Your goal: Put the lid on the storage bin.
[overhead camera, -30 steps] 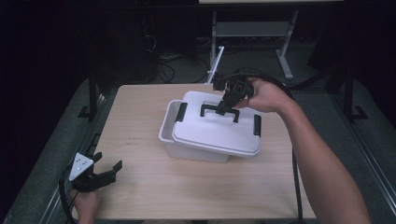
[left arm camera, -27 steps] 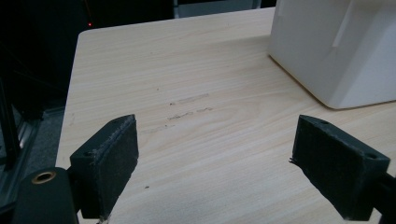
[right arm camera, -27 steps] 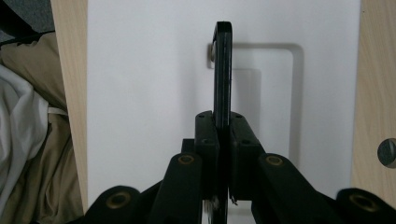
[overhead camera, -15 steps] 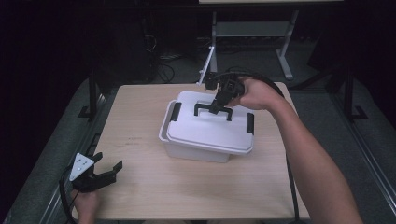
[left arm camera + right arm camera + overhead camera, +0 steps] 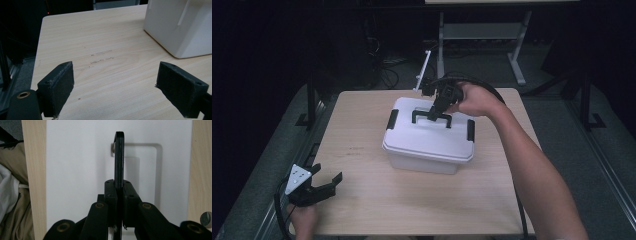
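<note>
The black handle (image 5: 119, 157) of the white box (image 5: 428, 142) is clamped edge-on between the right gripper (image 5: 119, 192) jaws (left gripper (image 5: 319, 182) spread wide, well apart).

No text, label, brand, number or sign can be read in any of the views. The white lid of the box (image 5: 427, 137) is seen blank, its side wall is seen plain in the left gripper view, and no marking is found on the wooden table (image 5: 362, 150). Faint scuffs at about 9 o'clock from the box are not lettering.
</note>
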Action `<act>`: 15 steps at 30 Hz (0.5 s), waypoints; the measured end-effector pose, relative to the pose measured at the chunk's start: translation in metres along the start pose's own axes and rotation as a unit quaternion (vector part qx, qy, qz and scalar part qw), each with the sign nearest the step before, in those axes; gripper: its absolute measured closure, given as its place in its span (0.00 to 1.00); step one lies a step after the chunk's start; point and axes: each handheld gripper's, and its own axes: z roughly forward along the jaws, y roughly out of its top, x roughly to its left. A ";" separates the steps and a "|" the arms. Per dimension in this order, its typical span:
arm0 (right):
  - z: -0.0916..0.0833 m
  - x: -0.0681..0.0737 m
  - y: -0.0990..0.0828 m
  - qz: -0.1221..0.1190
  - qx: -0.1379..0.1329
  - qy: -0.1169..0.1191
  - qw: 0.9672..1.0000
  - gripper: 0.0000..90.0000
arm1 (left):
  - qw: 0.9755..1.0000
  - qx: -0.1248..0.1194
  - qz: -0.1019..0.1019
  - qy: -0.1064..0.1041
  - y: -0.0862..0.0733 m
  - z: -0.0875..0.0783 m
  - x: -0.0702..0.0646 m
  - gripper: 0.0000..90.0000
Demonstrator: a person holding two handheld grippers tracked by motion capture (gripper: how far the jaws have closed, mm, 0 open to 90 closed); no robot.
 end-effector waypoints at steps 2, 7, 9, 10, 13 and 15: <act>0.002 -0.001 0.001 -0.001 0.002 0.000 1.000 0.93 | 1.000 0.001 0.001 0.000 0.000 0.000 0.000 0.15; 0.008 -0.005 0.005 0.000 0.007 0.001 1.000 0.93 | 1.000 -0.001 0.001 -0.001 0.000 0.000 -0.001 0.15; 0.011 -0.007 0.007 -0.001 0.008 0.001 1.000 0.93 | 1.000 0.000 0.001 -0.001 0.000 0.001 -0.001 0.15; 0.012 -0.008 0.008 -0.003 0.008 0.002 1.000 0.93 | 1.000 0.000 0.002 -0.002 0.000 0.001 -0.001 0.15; 0.018 -0.009 0.010 -0.005 0.011 0.002 1.000 0.93 | 1.000 0.000 0.001 -0.001 0.000 0.000 -0.001 0.15; 0.022 -0.010 0.012 -0.005 0.013 0.004 1.000 0.93 | 1.000 -0.001 0.001 -0.001 0.000 0.000 -0.001 0.15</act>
